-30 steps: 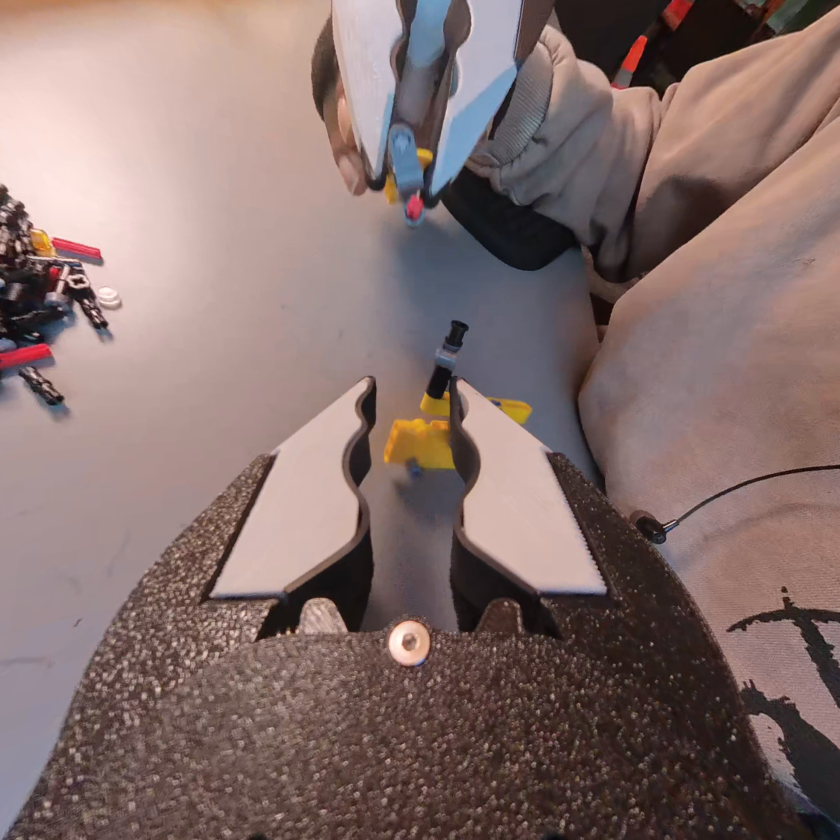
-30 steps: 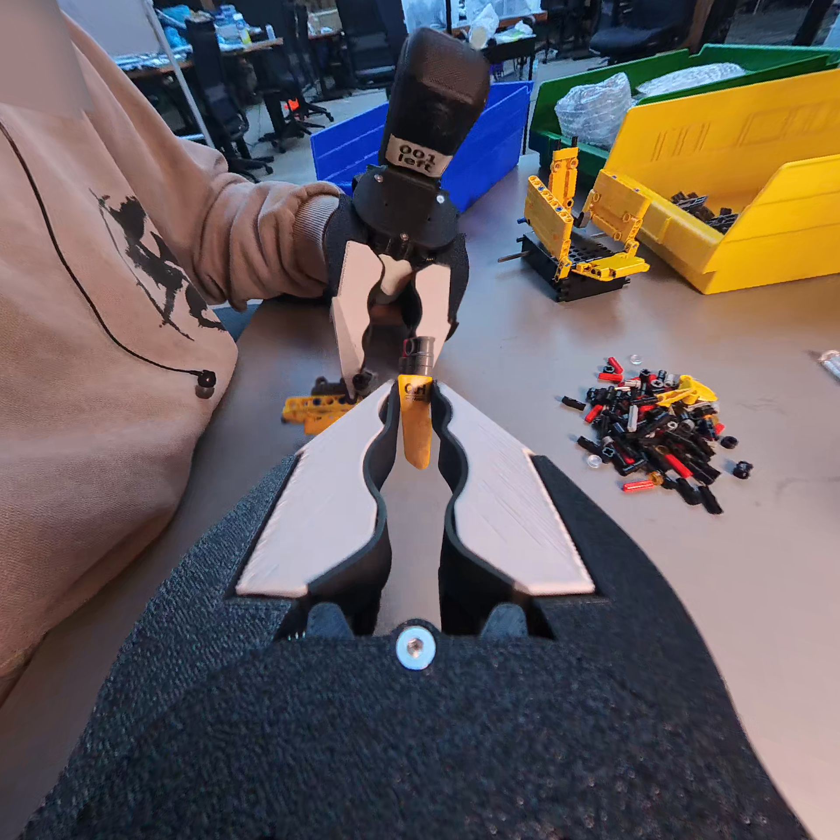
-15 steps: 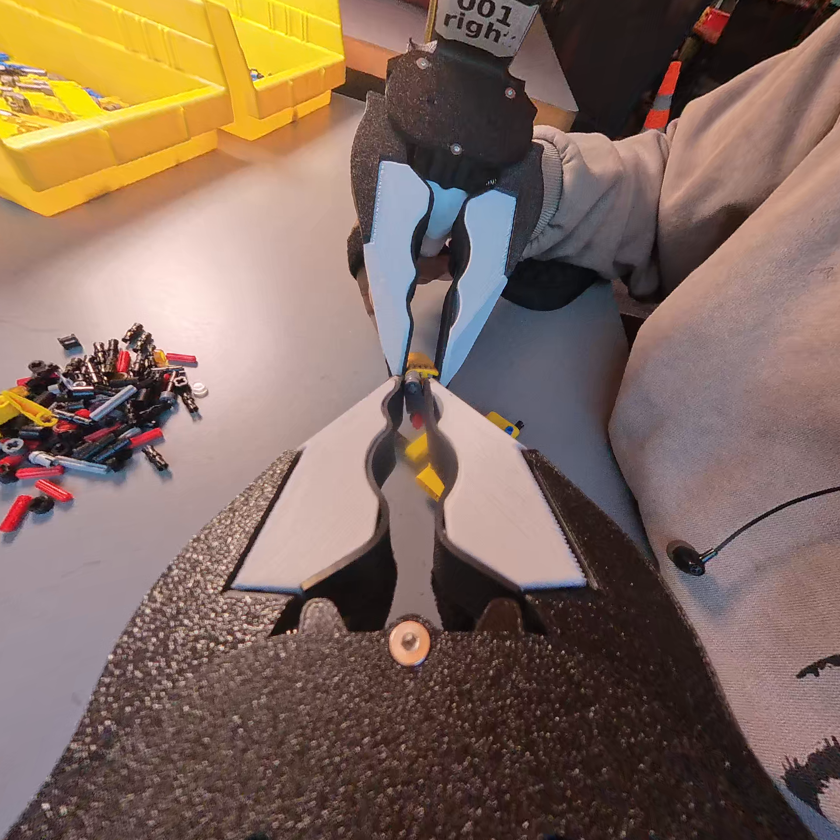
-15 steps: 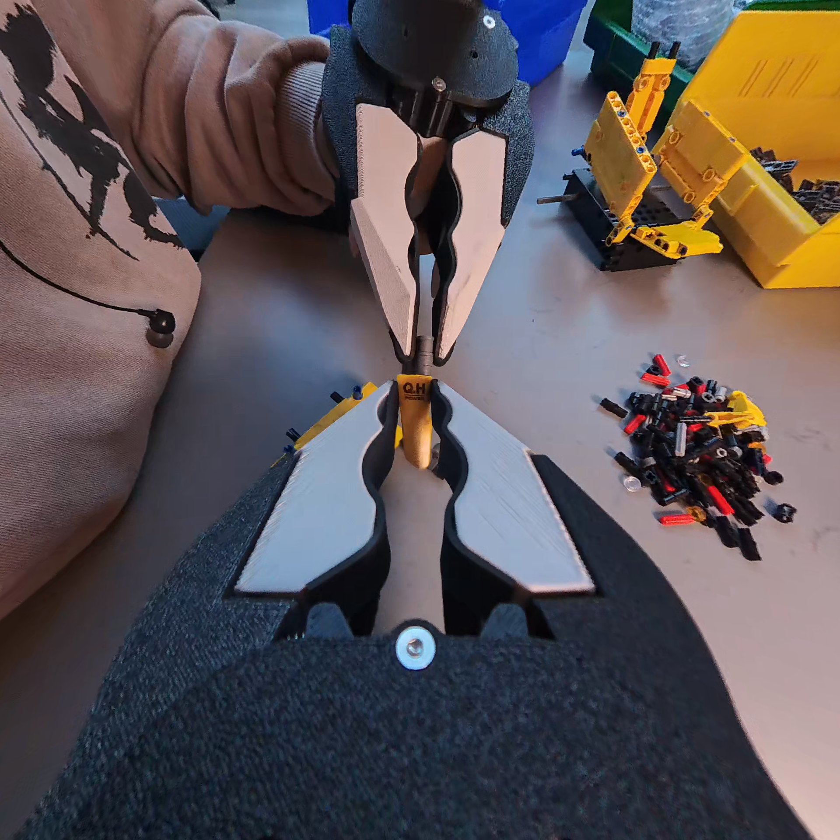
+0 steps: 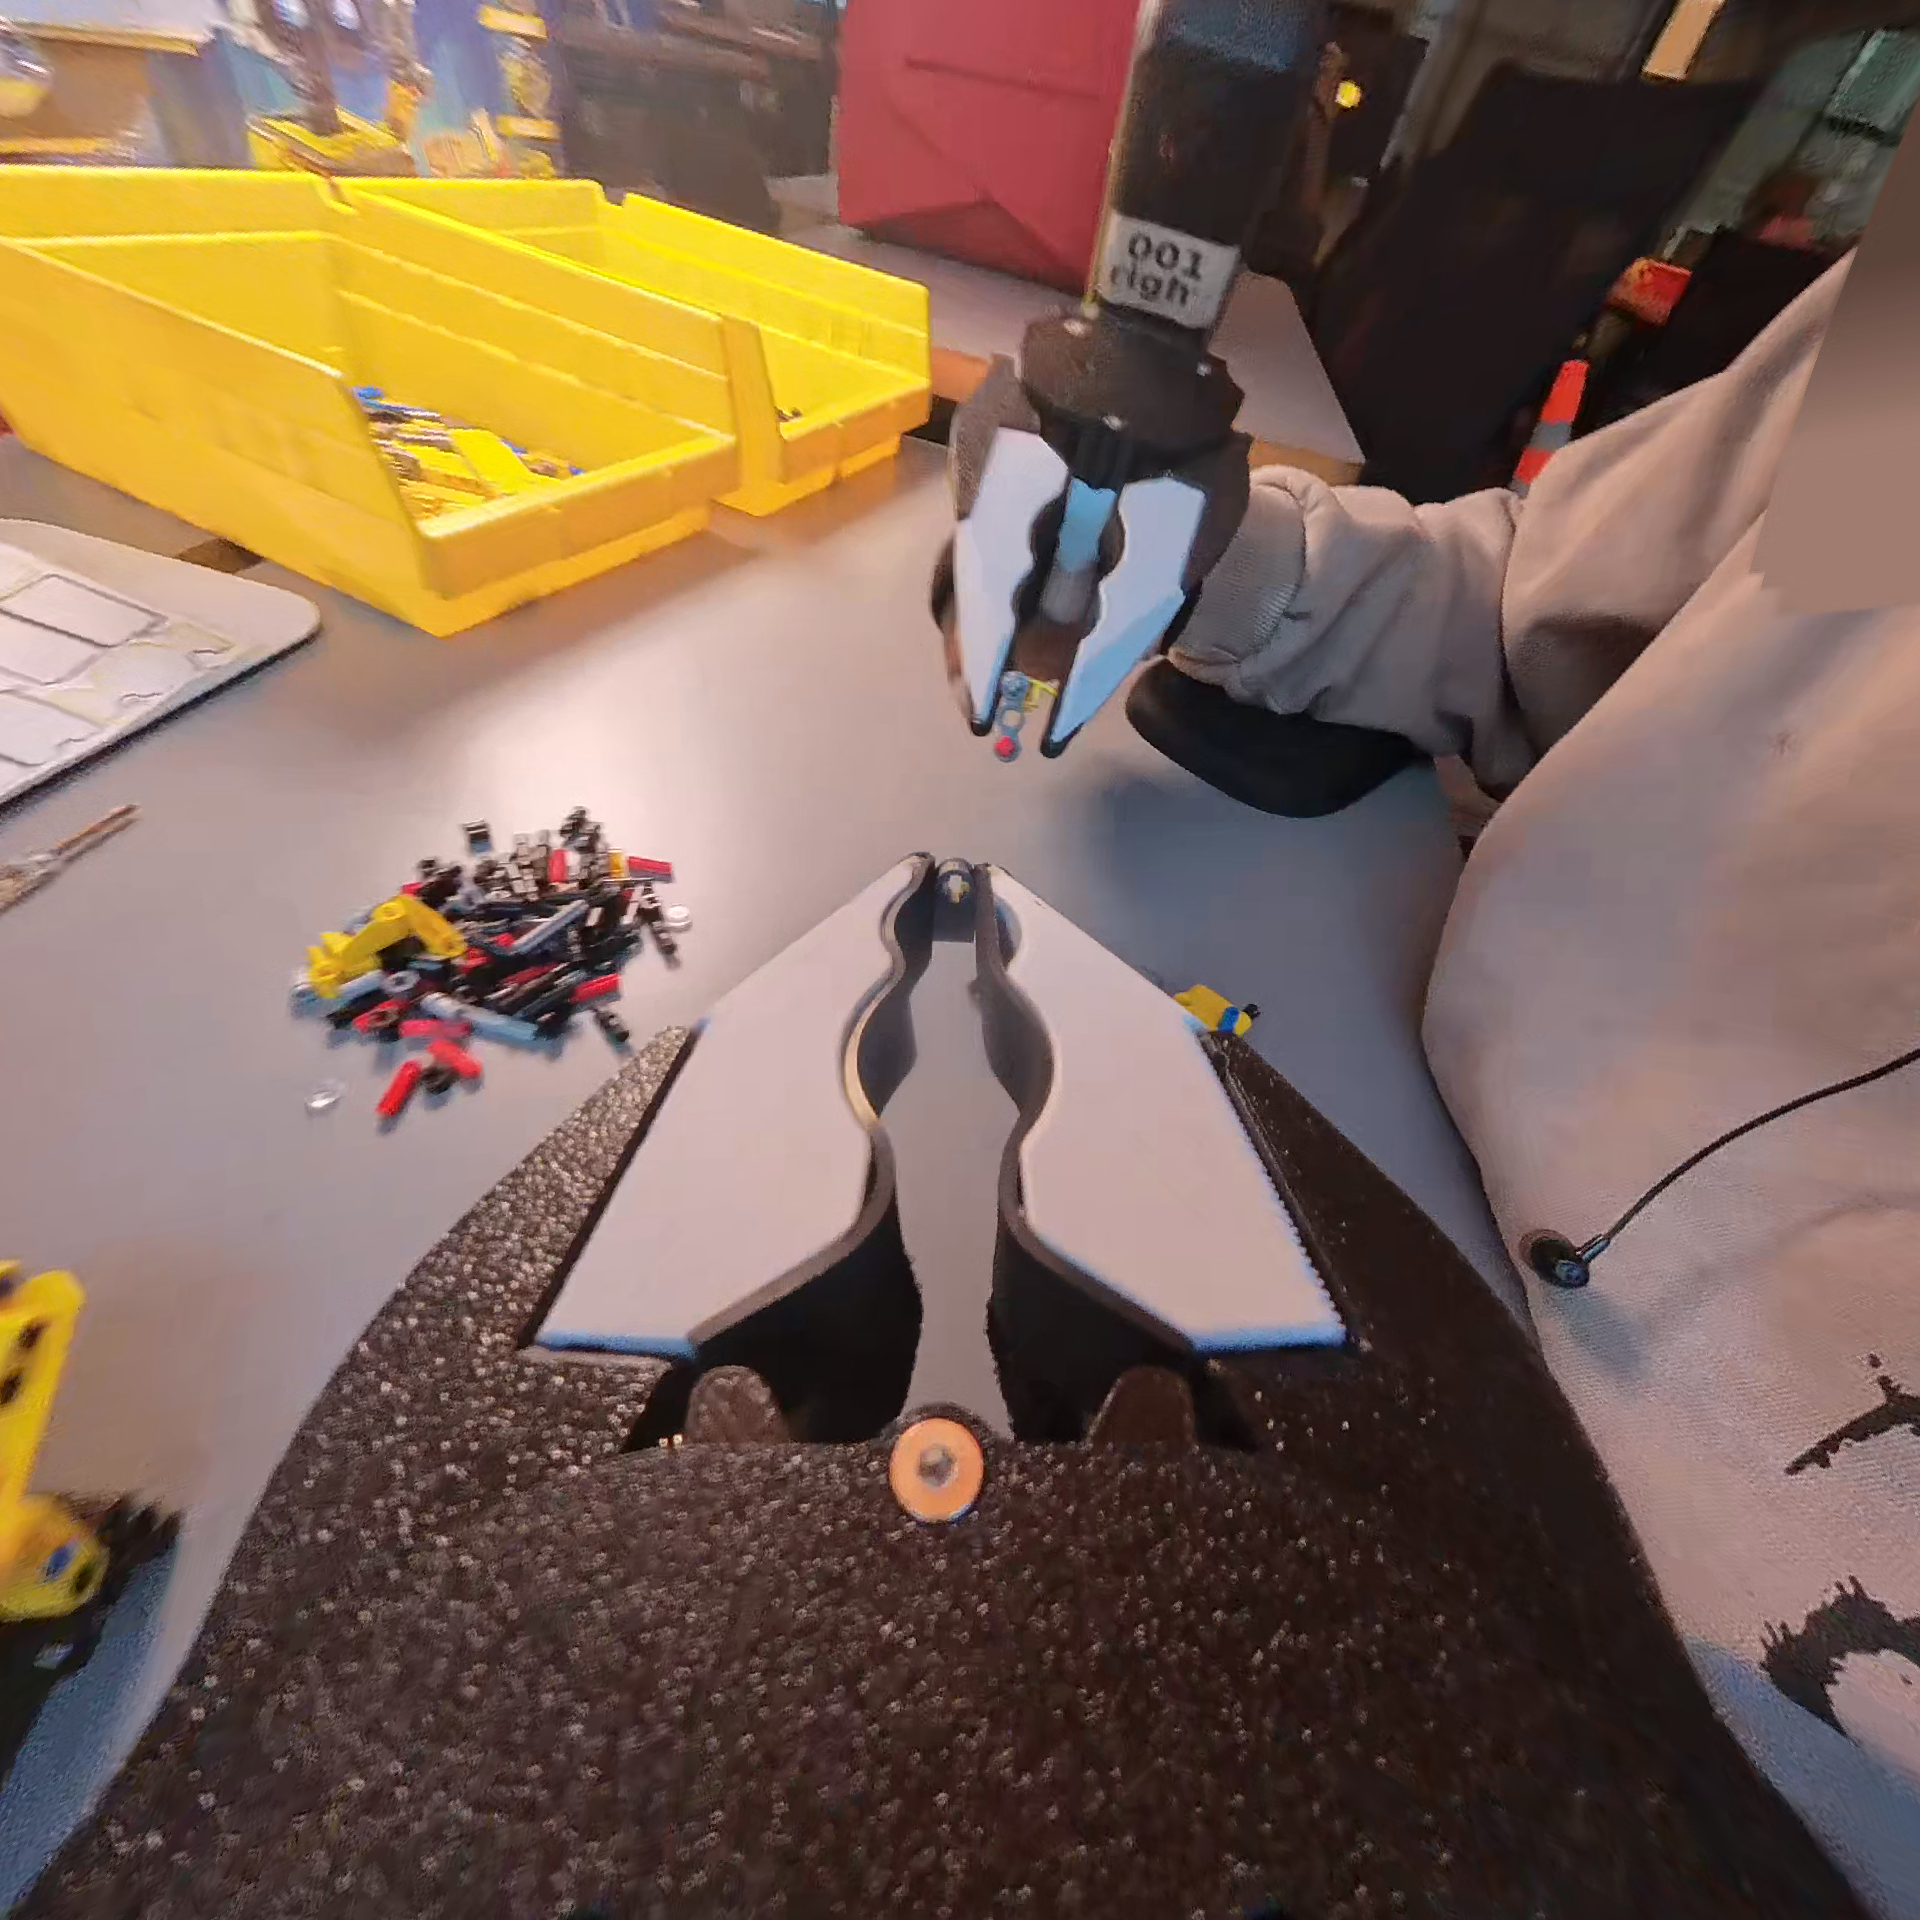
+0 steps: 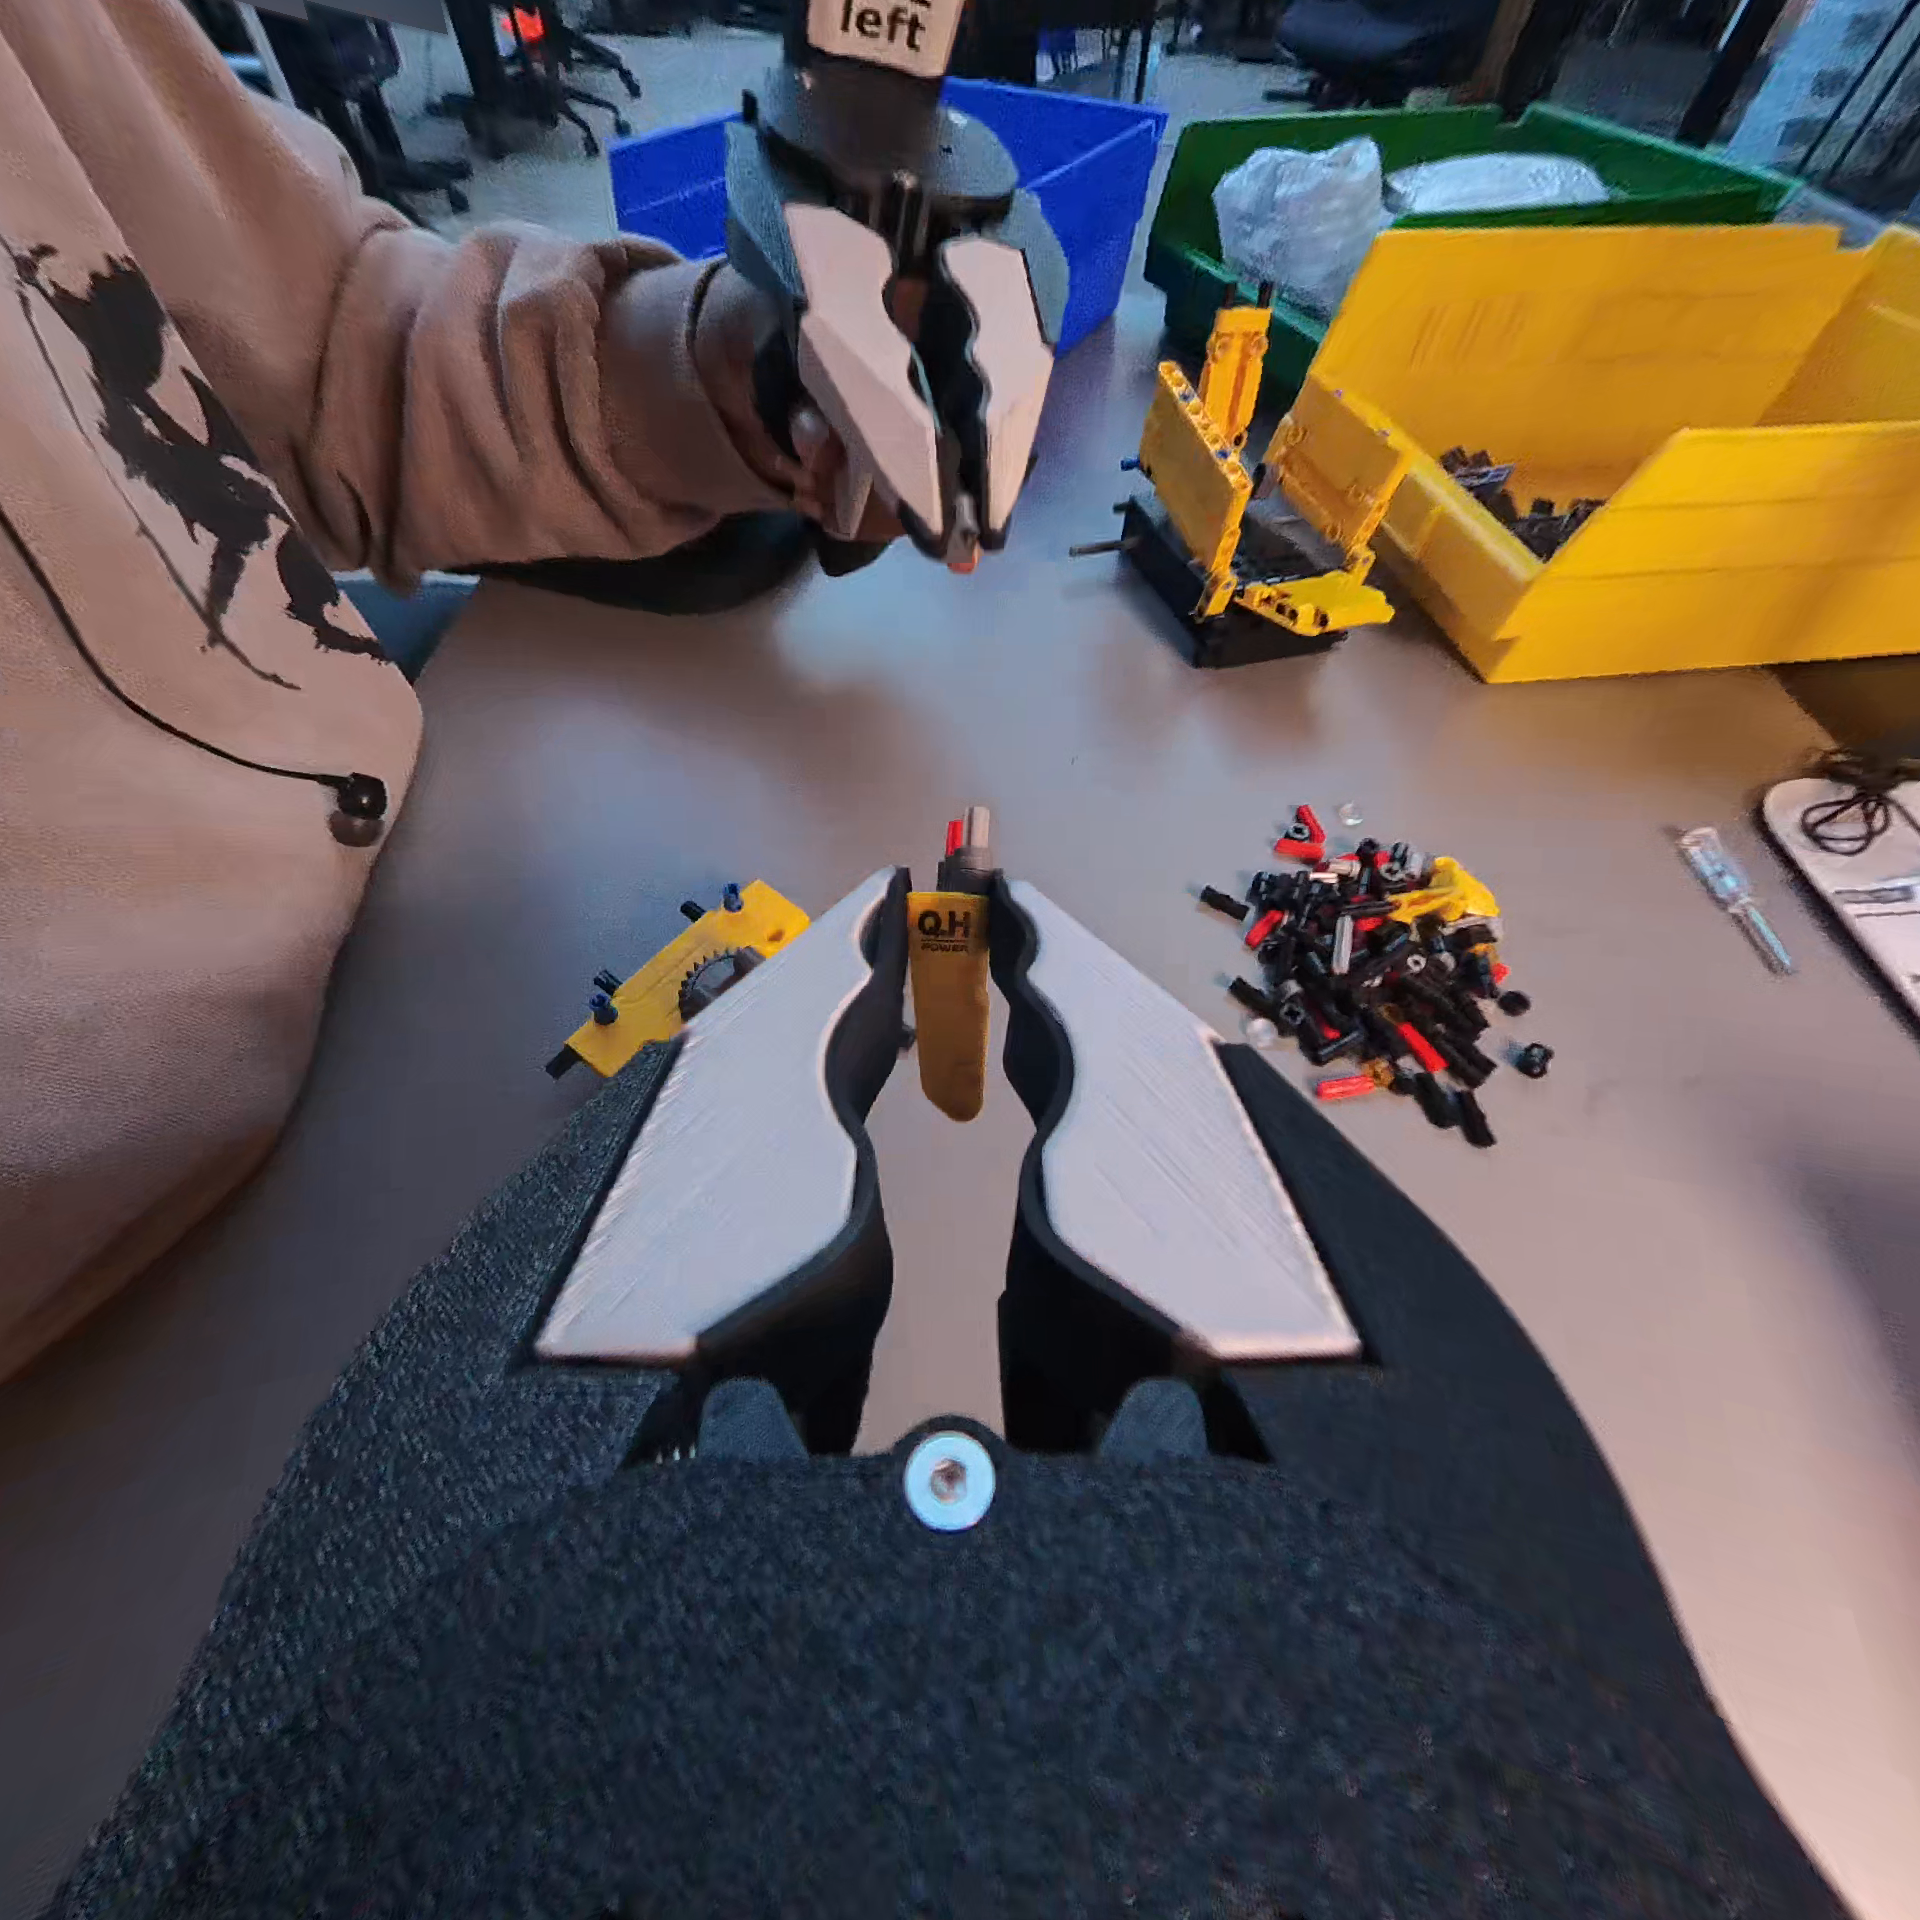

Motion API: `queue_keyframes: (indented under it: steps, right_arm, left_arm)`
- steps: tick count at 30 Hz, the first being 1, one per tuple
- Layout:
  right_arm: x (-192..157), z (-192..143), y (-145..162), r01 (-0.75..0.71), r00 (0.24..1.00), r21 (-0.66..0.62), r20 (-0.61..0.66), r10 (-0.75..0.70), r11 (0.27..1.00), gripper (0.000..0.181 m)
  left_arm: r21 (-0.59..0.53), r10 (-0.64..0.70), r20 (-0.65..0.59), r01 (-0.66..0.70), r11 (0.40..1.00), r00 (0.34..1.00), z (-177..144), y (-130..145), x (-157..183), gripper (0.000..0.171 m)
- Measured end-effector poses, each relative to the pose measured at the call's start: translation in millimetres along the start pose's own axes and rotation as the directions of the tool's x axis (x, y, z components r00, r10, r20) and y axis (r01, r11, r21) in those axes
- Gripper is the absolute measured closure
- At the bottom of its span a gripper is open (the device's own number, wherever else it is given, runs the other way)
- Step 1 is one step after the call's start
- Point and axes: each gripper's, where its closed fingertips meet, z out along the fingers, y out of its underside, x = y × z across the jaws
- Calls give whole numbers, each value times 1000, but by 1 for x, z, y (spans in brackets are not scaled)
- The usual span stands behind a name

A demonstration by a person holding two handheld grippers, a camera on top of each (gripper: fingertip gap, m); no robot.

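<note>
Above the tabletop (image 6: 727, 748), your right gripper (image 6: 948, 883) pinches a yellow piece (image 6: 951, 997); your left gripper (image 5: 951, 871), at twelve o'clock, nips a small pin (image 5: 951, 888) (jaws nearly closed).

A narrow yellow piece (image 6: 948, 997) with a grey and red pin at its front end is pinched between the right gripper's (image 6: 943, 883) fingertips, above the table. The left gripper (image 5: 952, 871) pinches a small grey pin (image 5: 952, 883) at its very tips, raised off the table.

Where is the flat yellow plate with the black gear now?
In the right wrist view, the yellow plate lies flat on the grey table, just left of the right gripper, near the person's sweater.
</note>
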Motion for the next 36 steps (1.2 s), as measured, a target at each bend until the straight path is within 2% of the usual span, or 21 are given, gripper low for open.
queue_keyframes:
  steps: [4, 6, 8, 14, 22, 27, 31, 33, 36]
  right_arm:
    - [-3, 15, 4, 68, 998, -44, 4, -67, 997, 167]
    - [-5, 17, 11, 50, 999, -45, 19, -49, 998, 167]
    - [-7, 17, 15, 41, 999, -50, 27, -39, 998, 167]
    - [-11, 22, 19, 35, 999, -49, 38, -33, 998, 167]
    - [-17, 29, 22, 46, 998, -64, 53, -42, 997, 167]
    - [-13, 29, 25, 46, 999, -72, 30, -44, 996, 167]
    - [-14, 33, 24, 66, 998, -69, 18, -65, 995, 167]
    - [-16, 35, 23, 87, 996, -70, 13, -86, 994, 167]
    - [-14, 36, 28, 110, 994, -94, -1, -111, 989, 167]
  left_arm:
    - [-102, -24, -95, 14, 995, 995, 27, 19, 18, 166]
    - [-196, 29, -45, -38, 980, 999, 32, 41, 12, 166]
    - [-270, 56, -47, -66, 960, 997, 36, 57, 15, 165]
    - [-379, 80, -38, -88, 921, 996, 41, 80, 14, 165]
    - [-341, 67, -49, -80, 937, 997, 35, 72, 16, 157]
    - [-291, 67, -4, -65, 955, 998, 20, 58, 4, 154]
    - [-271, 75, 5, -71, 960, 997, 19, 55, 1, 154]
    - [-296, 75, -33, -81, 952, 997, 21, 61, 7, 154]
    - [-343, 77, -207, -146, 928, 975, 16, 72, 37, 155]
